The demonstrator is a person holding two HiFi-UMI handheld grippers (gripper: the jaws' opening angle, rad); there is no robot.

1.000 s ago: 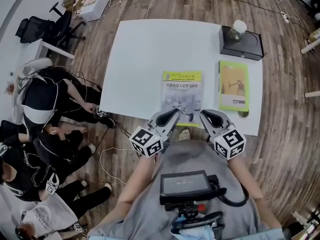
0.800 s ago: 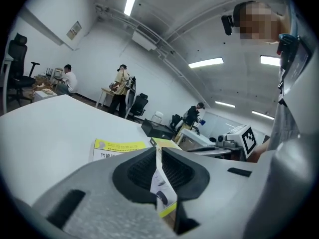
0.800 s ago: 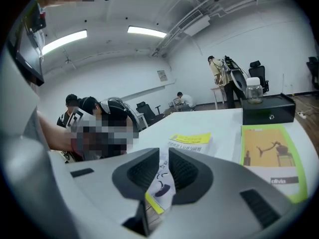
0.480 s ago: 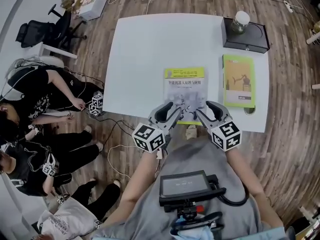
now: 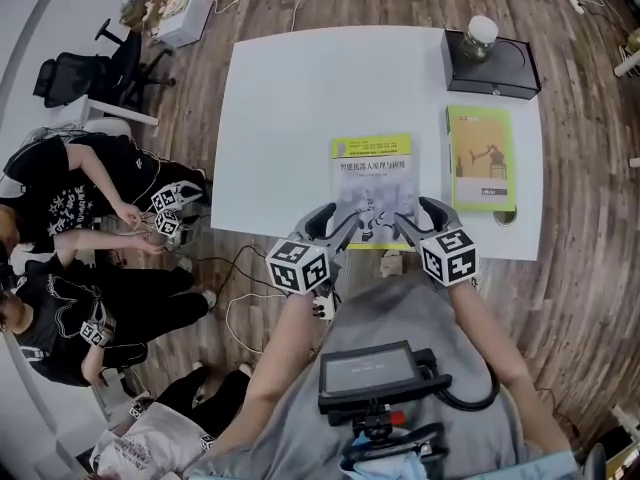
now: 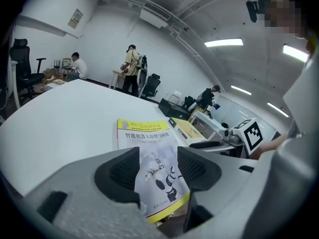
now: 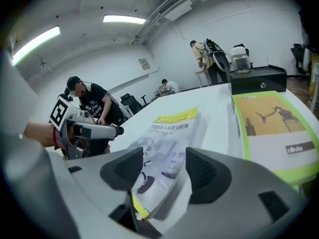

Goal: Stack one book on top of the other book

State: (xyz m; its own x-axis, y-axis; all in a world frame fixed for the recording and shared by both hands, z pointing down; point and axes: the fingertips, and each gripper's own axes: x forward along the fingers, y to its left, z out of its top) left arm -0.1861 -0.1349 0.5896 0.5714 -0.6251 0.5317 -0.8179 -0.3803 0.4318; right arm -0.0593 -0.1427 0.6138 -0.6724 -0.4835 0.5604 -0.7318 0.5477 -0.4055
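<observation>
A white book with a yellow band and a robot picture [image 5: 372,183] lies flat near the front edge of the white table [image 5: 280,118]. To its right lies a green book [image 5: 480,158], apart from it. My left gripper [image 5: 337,223] hangs over the white book's near left corner and my right gripper [image 5: 412,218] over its near right corner. Both sets of jaws are opening, with no pad pressing on anything. The left gripper view shows the white book [image 6: 149,148] beyond my left gripper [image 6: 158,171]. In the right gripper view both books [image 7: 172,128] [image 7: 274,118] lie past my right gripper [image 7: 164,172].
A black box [image 5: 490,65] with a glass jar [image 5: 481,36] on it stands at the table's far right corner. A small round object [image 5: 505,218] sits at the green book's near end. Several people [image 5: 90,198] crouch on the wooden floor left of the table.
Both grippers have sunk toward the white book's near edge, and their jaws have gone from shut to open. The people on the left have shifted.
</observation>
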